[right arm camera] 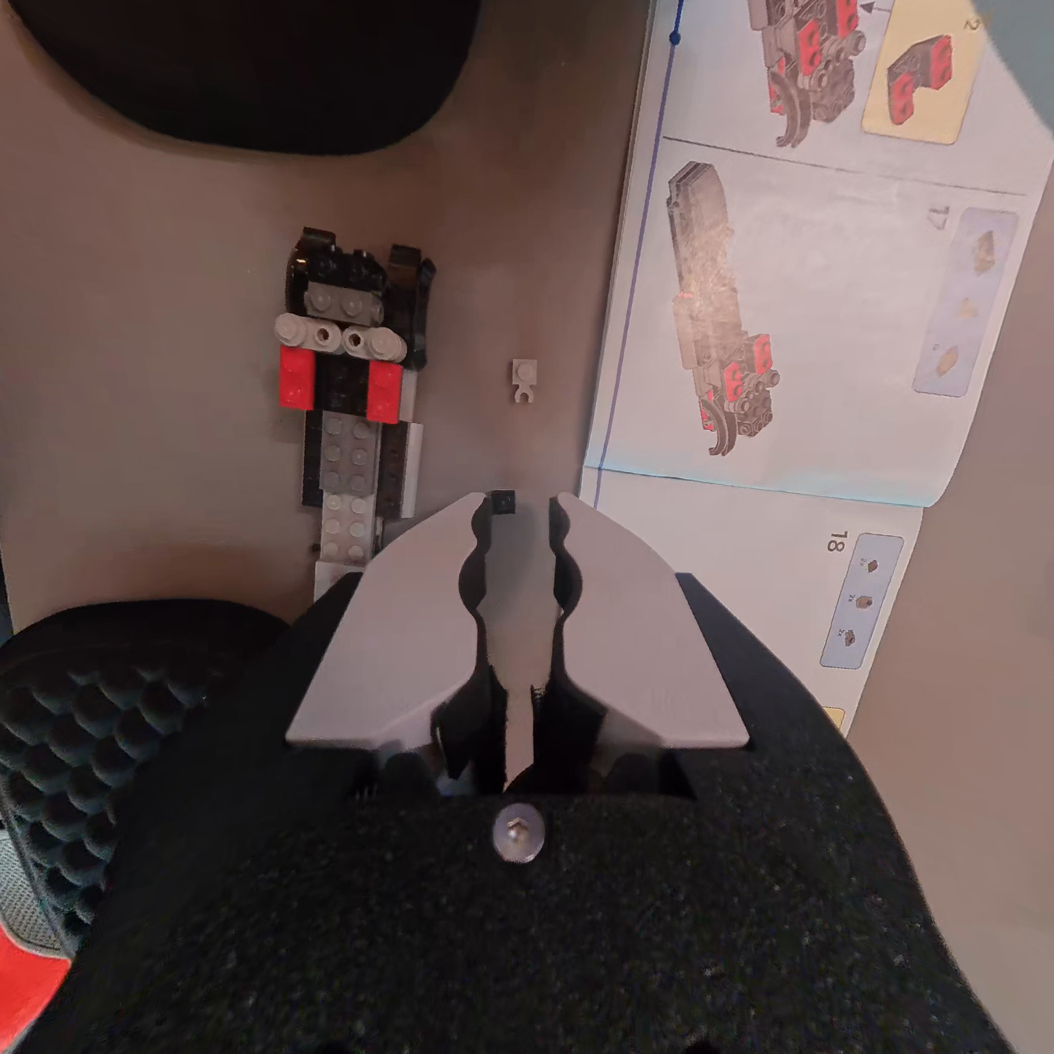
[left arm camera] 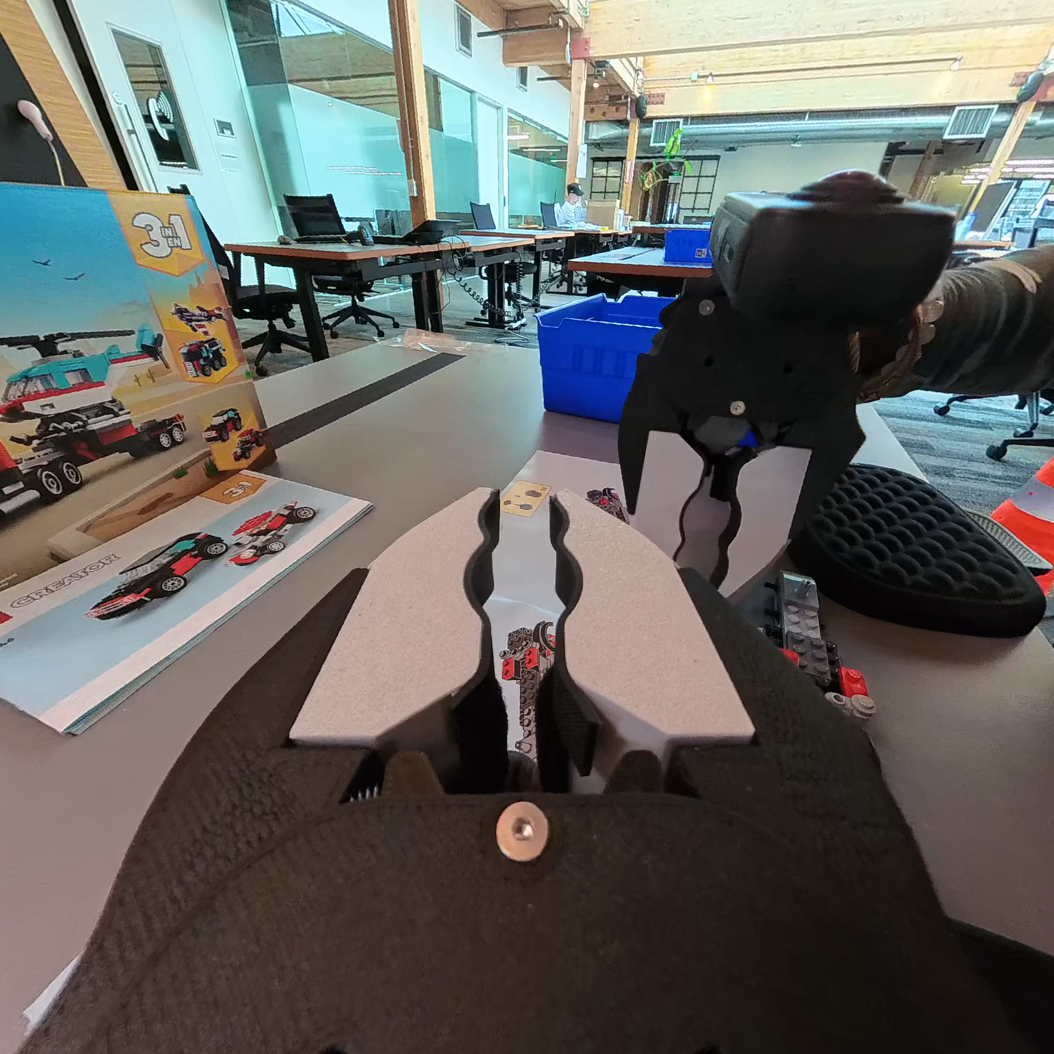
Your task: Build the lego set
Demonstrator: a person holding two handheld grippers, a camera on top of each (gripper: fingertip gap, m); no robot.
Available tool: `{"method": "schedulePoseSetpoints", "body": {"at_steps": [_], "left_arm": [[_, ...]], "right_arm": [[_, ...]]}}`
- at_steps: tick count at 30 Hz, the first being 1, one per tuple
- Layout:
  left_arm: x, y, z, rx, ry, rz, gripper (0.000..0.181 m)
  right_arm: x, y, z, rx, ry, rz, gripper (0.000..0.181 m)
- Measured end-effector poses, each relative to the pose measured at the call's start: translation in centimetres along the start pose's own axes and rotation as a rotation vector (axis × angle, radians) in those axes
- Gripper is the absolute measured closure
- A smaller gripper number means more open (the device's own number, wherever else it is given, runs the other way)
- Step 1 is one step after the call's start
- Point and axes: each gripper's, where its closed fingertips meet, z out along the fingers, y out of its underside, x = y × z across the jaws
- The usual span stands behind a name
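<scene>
Tongs [right arm camera: 520, 502] point down, parted, seemingly touching black piece [right arm camera: 503, 503].

The left wrist camera sits low over the table [left arm camera: 433, 433], facing level across it toward the office, while the right looks steeply down, close — both catch the open instruction booklet [right arm camera: 798, 319] and the lego model [right arm camera: 348, 410].

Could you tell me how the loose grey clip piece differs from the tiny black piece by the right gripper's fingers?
The clip piece is light grey; the black piece is dark. The clip piece lies clear of the right gripper; the black piece sits at its left fingertip. The clip piece ends in a clip; the black one looks square. Both lie on the table.
</scene>
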Motion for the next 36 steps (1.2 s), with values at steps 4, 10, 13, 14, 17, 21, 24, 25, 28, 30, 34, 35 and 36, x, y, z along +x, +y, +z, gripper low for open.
{"method": "schedulePoseSetpoints", "body": {"at_steps": [4, 10, 13, 14, 17, 21, 24, 25, 28, 30, 34, 35, 36], "left_arm": [[-0.1, 0.0, -0.1, 0.002, -0.004, -0.002, 0.165], [0.0, 0.0, 0.0, 0.002, 0.001, -0.003, 0.165], [0.0, -0.1, 0.0, 0.006, 0.003, -0.005, 0.165], [0.0, -0.1, 0.0, 0.007, 0.003, -0.006, 0.165], [0.0, -0.1, 0.0, 0.009, 0.002, -0.009, 0.165], [-0.4, -0.4, -0.2, 0.025, -0.028, -0.007, 0.165], [-1.0, -0.6, -0.5, 0.043, -0.056, -0.025, 0.165], [-1.1, -0.7, -0.5, 0.05, -0.058, -0.035, 0.165], [-1.2, -0.8, -0.6, 0.057, -0.058, -0.05, 0.165], [-1.1, -0.7, -0.5, 0.051, -0.055, -0.044, 0.165], [-1.0, -0.6, -0.4, 0.047, -0.051, -0.041, 0.165], [-1.1, -0.6, -0.5, 0.047, -0.052, -0.042, 0.165], [-1.1, -0.6, -0.5, 0.048, -0.053, -0.043, 0.165]], "right_arm": [[0.0, 0.3, -0.1, 0.001, -0.016, 0.024, 0.155], [-0.3, 1.2, 0.5, -0.017, -0.028, 0.026, 0.155], [-0.7, 1.1, 0.8, -0.004, -0.036, 0.025, 0.155], [-0.7, 1.1, 0.8, -0.003, -0.036, 0.028, 0.155], [-0.7, 0.9, 0.5, 0.021, -0.042, 0.043, 0.154], [0.0, -1.9, -0.5, 0.181, -0.03, 0.076, 0.164], [0.1, -2.8, 0.4, 0.235, -0.031, 0.091, 0.167], [0.3, -2.7, 0.9, 0.225, -0.02, 0.082, 0.168], [0.2, -2.9, 1.6, 0.226, -0.022, 0.068, 0.167], [0.1, -3.1, 1.9, 0.227, -0.02, 0.051, 0.167], [0.2, -3.5, 2.4, 0.208, -0.015, 0.016, 0.167], [0.2, -3.5, 2.5, 0.206, -0.014, 0.01, 0.167], [0.2, -3.5, 2.6, 0.201, -0.013, 0.003, 0.169]]}}
